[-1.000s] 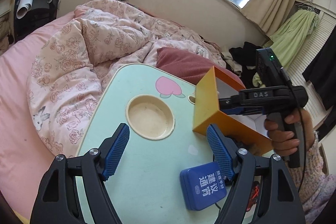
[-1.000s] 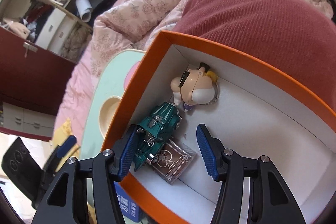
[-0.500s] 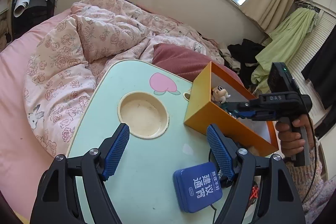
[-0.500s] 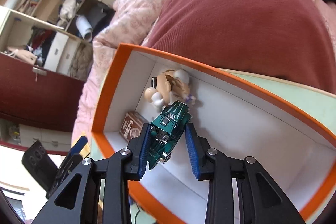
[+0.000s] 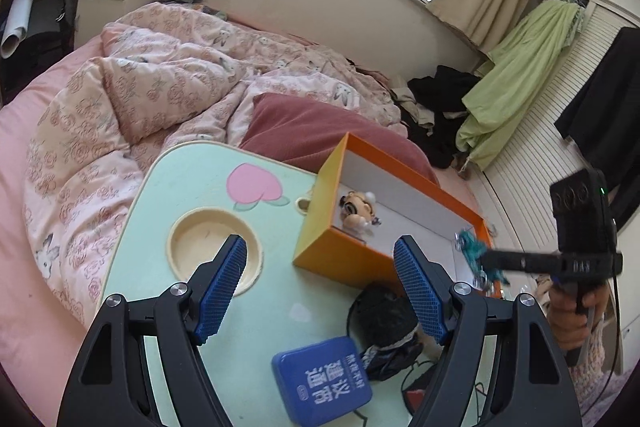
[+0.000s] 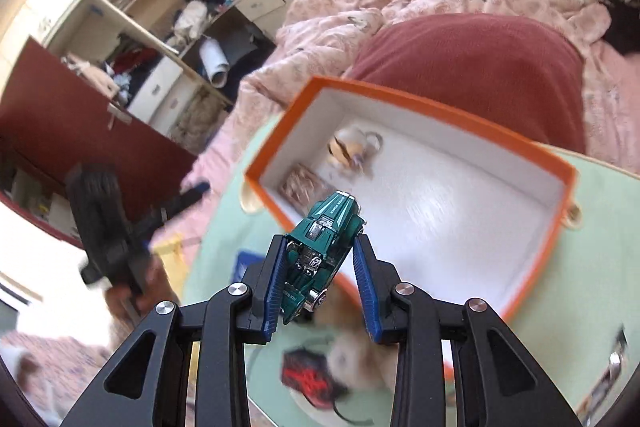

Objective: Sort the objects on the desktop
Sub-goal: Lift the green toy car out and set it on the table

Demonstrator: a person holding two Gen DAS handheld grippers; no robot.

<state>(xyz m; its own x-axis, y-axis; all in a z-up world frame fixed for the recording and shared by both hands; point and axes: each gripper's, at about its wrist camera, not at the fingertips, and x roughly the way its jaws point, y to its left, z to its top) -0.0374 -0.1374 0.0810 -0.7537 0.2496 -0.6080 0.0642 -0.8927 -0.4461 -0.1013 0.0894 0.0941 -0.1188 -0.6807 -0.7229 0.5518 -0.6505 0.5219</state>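
A: In the left wrist view, what did my left gripper [image 5: 320,285] show?

B: Your fingers [image 5: 222,283] stood wide apart with nothing between them, hanging above the pale green desk [image 5: 192,183]. Below them lay a round cup well [image 5: 192,247], a blue tin [image 5: 320,389] near the bottom edge and a dark bundle [image 5: 382,311] just beside the tin. The orange box [image 5: 340,257] sat at the desk's far right, with a small figurine [image 5: 358,213] in its near corner. At the right edge your right hand [image 5: 570,311] held the other tool, and the toy car [image 5: 474,251] showed blurred at its tip, over the box's right end.

A: And the right wrist view?

B: Your right gripper [image 6: 322,267] had its fingers [image 6: 366,281] drawn in against the green toy car [image 6: 320,247], gripping it by the sides, nose pointing away. The car was raised over the near rim of the orange box [image 6: 400,99]. Inside the box lay the figurine [image 6: 350,145] and a small brown packet [image 6: 300,185], both near the far left corner. A red pillow [image 6: 472,67] lay beyond the box on the bed.
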